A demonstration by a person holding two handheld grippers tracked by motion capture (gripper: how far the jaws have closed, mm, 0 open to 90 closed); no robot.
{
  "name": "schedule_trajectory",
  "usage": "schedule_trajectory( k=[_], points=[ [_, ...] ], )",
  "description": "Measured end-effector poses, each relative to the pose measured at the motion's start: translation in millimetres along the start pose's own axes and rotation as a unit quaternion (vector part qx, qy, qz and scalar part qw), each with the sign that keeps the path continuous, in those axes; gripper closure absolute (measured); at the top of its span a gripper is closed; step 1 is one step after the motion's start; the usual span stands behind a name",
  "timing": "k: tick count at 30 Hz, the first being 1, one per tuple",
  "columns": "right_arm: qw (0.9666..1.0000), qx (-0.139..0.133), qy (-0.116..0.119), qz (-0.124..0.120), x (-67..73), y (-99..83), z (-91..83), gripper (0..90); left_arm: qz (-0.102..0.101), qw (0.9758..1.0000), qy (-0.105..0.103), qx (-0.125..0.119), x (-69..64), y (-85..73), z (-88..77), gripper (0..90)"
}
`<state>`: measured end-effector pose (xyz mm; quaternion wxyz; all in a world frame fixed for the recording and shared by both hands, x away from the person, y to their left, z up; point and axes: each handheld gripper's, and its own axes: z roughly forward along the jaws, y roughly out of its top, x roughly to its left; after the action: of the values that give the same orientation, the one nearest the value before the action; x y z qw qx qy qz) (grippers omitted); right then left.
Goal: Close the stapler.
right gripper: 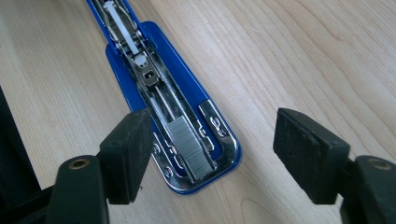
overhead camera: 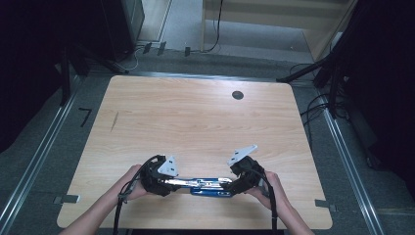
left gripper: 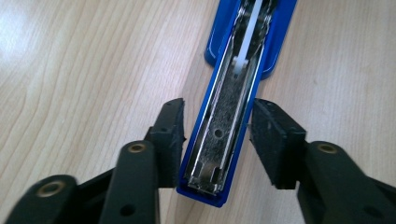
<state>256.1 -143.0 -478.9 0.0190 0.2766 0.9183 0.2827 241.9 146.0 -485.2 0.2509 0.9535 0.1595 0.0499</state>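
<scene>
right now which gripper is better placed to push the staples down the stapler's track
Right. The right gripper stands open at the stapler end where the staple strip lies. The left gripper straddles the flipped-open top arm.

The rectangular light-wood table top (overhead camera: 195,117) has rounded corners, a round dark cable port (overhead camera: 238,95) near its far right corner and a thin dark mark (overhead camera: 114,122) near its left edge. Grey floor (overhead camera: 49,161) surrounds it, with metal floor rails (overhead camera: 34,164) along the left and right edges. Black cables (overhead camera: 313,110) lie beyond the right edge. A pale wooden furniture frame (overhead camera: 274,24) stands beyond the far edge. The side areas are dark.
</scene>
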Motion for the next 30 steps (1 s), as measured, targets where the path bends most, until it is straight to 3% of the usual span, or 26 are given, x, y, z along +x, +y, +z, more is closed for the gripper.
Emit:
schedule_trajectory(
  k=[5, 11, 14, 24, 30],
  points=[
    [1.0, 0.007, 0.003, -0.005, 3.1, -1.3, 2.3, 35.5, -0.004, 0.9999, 0.003, 0.015, -0.2, -2.7, 3.9, 51.8],
    [0.9998, 0.011, 0.015, -0.012, 6.6, -1.0, 6.3, 48.5, -0.008, 0.9996, 0.007, 0.026, 0.0, -5.6, 7.0, 53.3],
    [0.9996, 0.008, 0.022, -0.014, 8.5, 0.2, 7.9, 54.2, -0.007, 0.9998, 0.003, 0.021, 0.7, -6.9, 6.9, 54.7],
    [0.9991, -0.033, 0.008, -0.024, 15.4, 7.8, 12.7, 65.9, 0.007, 0.9999, -0.004, 0.015, 0.2, -7.8, 3.1, 57.8],
    [0.9993, -0.018, 0.014, -0.03, 15.7, 9.8, 21.6, 75.4, 0.012, 0.9999, -0.004, 0.007, -0.1, -7.1, -1.0, 58.1]
  ],
)
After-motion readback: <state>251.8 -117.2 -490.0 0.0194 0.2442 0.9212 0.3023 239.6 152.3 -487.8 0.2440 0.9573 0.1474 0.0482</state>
